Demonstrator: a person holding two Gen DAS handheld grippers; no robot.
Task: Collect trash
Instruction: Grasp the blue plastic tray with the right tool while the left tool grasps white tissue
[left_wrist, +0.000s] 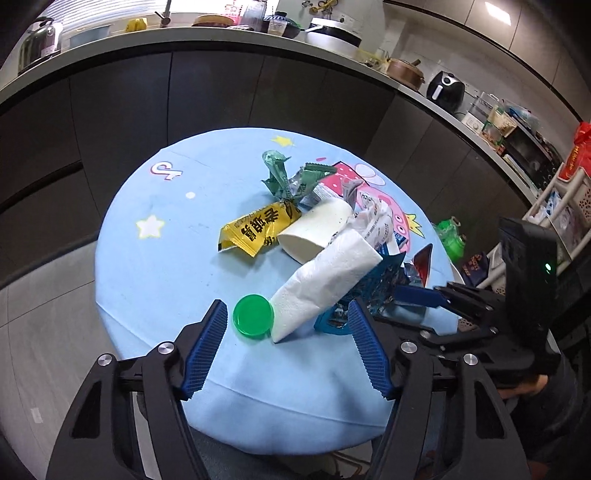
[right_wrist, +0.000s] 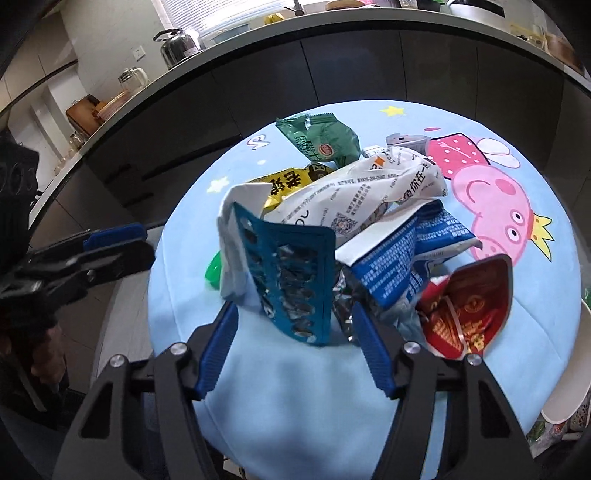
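Both pairs of fingers stand wide and hold nothing above a heap of trash on the round blue worktop (left_wrist: 155, 266). The left gripper (left_wrist: 286, 314) hovers over a green cap (left_wrist: 253, 315) and a folded white tissue (left_wrist: 325, 277) at 6 o'clock of the heap; the right gripper (right_wrist: 293, 317) frames a blue blister sheet (right_wrist: 291, 280) that leans upright against a white printed wrapper (right_wrist: 354, 192). The risk, as judged here: the light pieces overlap, so closing on one may drag a neighbour along or tip the propped sheet, and the smooth cap could skid off the near rim. A red pouch (right_wrist: 465, 314) at 3 o'clock and a blue-white packet (right_wrist: 399, 258) crowd the right fingers; a yellow sachet (left_wrist: 258, 229), a paper cup (left_wrist: 317, 229) and a green wrapper (right_wrist: 321, 140) lie behind, towards 12 o'clock
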